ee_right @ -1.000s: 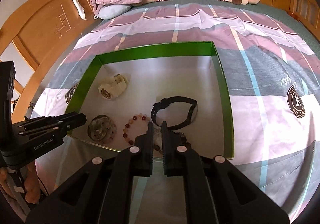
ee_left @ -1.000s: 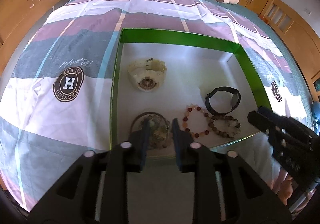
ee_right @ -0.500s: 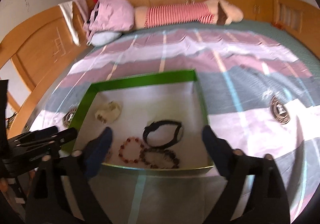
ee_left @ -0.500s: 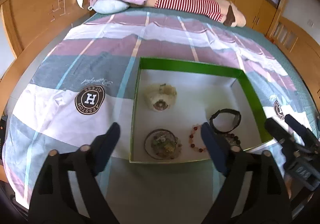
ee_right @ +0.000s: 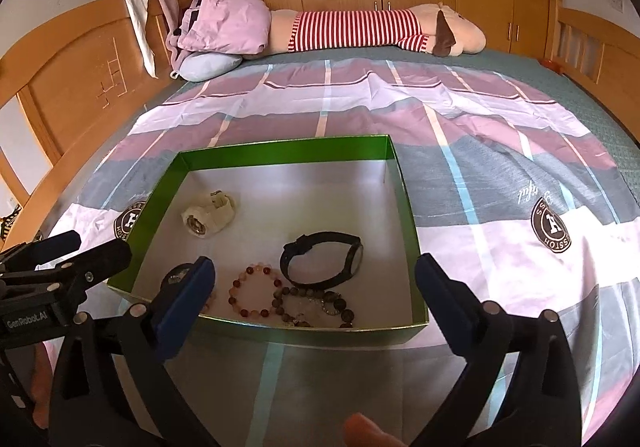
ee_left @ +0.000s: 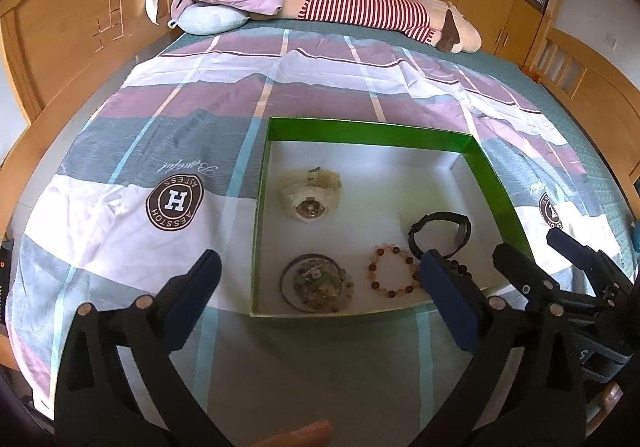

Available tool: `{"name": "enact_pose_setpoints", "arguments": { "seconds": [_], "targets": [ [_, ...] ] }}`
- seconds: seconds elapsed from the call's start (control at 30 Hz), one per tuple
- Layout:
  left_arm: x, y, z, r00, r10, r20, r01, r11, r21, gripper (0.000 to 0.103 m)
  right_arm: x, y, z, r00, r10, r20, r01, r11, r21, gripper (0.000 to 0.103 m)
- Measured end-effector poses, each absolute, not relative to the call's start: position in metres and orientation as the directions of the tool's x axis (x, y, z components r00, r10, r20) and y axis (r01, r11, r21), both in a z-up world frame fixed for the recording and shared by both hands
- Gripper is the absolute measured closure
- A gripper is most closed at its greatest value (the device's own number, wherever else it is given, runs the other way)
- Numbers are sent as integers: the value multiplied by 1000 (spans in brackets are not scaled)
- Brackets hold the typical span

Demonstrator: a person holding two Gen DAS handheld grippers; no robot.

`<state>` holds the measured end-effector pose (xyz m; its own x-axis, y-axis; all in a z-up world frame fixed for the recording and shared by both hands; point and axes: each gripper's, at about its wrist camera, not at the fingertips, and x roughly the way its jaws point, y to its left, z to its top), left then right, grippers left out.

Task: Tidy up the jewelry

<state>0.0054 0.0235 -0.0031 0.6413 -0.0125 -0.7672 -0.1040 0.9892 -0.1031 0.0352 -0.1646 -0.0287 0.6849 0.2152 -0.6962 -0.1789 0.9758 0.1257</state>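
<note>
A green box with a white floor lies on the bed. Inside it are a cream watch, a black watch, a red-and-pink bead bracelet, a dark bead bracelet and a round greenish piece. My left gripper is open and empty, held back above the box's near edge. My right gripper is open and empty, also above the near edge. Each gripper shows in the other's view.
The box sits on a striped pink, grey and white bedsheet. A long striped plush toy and a pink bundle on a blue pillow lie at the head. Wooden bed frame and cupboards surround the bed.
Both grippers went from shut to wide open and pulled up and back from the box. The jewelry inside has not moved.
</note>
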Motion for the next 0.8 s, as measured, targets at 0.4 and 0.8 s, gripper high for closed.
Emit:
{"name": "enact_pose_setpoints", "arguments": {
  "seconds": [0.4,0.8],
  "targets": [
    [6,25,-4,636,-10,-772,-104,990,-98,2,35,-166,-29,679,221,-700,-174,975,138,3],
    [6,25,-5,635,-9,-772,-105,990,-97,2,35,-165,-29,678,220,-701,-174,975,138,3]
  ]
}}
